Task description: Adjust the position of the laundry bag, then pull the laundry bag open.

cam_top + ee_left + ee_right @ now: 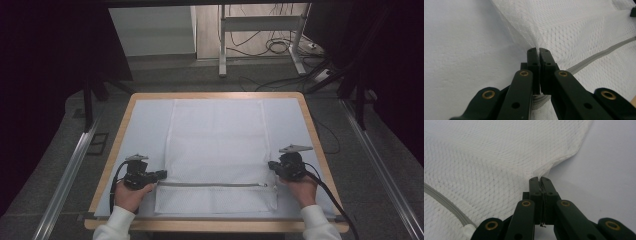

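Now my left gripper (537, 51) has its jaws pressed together on the left edge of the white mesh bag (217, 145), pinching a fold of the netting between the tips; the mesh rises from that pinch in a small ridge and spreads away ahead of my jaws and to their right; the grey zipper (599, 55) runs off from just beside my jaws toward the right, and its near end passes under them; to the left of my jaws lies the bare white table cover (461, 50). My right gripper (539, 180) is likewise clamped on the bag's opposite edge, a thin sliver of mesh caught between the closed tips; the fabric lifts to a peak right at the tips and fans out ahead and to the left of them; the zipper's other end, with its pale stop, lies low to the left of those jaws, near but apart. From the high view, the bag lies flat between my two grippers, my left one (161, 174) at its left side and my right one (272, 165) at its right side, both just above the zipper line; the bag's longer part stretches away from me beyond the jaws; my hands sit behind each gripper at the near edge of the wooden table (120, 125).
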Demonstrator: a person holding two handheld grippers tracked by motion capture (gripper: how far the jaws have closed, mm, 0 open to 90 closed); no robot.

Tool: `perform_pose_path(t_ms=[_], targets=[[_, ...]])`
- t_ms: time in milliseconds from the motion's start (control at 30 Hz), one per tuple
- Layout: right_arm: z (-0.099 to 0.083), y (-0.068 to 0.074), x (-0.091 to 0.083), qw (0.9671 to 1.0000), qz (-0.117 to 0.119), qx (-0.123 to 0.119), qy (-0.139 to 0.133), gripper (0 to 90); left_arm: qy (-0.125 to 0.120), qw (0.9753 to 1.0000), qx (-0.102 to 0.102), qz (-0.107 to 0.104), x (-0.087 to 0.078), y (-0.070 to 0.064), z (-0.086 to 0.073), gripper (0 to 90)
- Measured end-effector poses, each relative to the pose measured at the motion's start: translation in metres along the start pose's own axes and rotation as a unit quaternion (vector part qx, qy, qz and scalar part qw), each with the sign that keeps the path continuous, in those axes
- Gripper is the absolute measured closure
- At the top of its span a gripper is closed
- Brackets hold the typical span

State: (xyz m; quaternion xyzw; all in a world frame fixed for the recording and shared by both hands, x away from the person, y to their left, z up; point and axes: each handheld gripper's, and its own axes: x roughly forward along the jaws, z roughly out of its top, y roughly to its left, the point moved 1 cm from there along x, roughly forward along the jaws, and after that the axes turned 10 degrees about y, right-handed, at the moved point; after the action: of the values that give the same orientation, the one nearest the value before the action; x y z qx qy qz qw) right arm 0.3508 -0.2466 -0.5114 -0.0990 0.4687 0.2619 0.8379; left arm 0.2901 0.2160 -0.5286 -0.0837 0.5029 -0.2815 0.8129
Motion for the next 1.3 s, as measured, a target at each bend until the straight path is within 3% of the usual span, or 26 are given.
perform_pose_path(t_ms=[300, 367, 467, 600, 700, 900, 1100, 1300], targets=[[-0.002, -0.002, 0.002, 1.0, 0.001, 0.002, 0.002, 86.9, 0.004, 0.9999, -0.002, 0.011, 0.004, 0.003, -0.001, 86.8], [-0.002, -0.001, 0.002, 1.0, -0.002, -0.001, 0.002, 85.5, -0.001, 0.9998, -0.002, 0.022, 0.003, 0.003, -0.001, 84.5], [-0.002, -0.002, -0.002, 0.9997, -0.015, -0.01, -0.014, 68.5, -0.026, 0.9989, -0.002, 0.038, 0.0, 0.003, 0.0, 68.2], [-0.001, -0.008, -0.014, 0.9982, -0.015, 0.012, -0.057, 42.8, -0.058, 0.9969, -0.008, 0.052, -0.007, -0.002, 0.004, 41.5], [-0.002, -0.01, -0.018, 0.9975, -0.013, 0.018, -0.067, 35.1, -0.072, 0.9957, -0.01, 0.058, -0.01, -0.008, 0.006, 32.0], [-0.004, -0.008, -0.025, 0.9965, -0.01, 0.01, -0.083, 32.8, -0.078, 0.9951, 0.024, 0.055, -0.013, -0.026, 0.01, 31.0], [-0.007, -0.009, -0.032, 0.9971, -0.005, 0.012, -0.075, 30.0, -0.064, 0.9959, 0.046, 0.045, -0.006, -0.047, 0.014, 30.4], [-0.012, -0.017, -0.035, 0.9969, 0.0, 0.031, -0.073, 29.3, -0.057, 0.9956, 0.068, 0.031, 0.001, -0.07, 0.021, 30.4]])
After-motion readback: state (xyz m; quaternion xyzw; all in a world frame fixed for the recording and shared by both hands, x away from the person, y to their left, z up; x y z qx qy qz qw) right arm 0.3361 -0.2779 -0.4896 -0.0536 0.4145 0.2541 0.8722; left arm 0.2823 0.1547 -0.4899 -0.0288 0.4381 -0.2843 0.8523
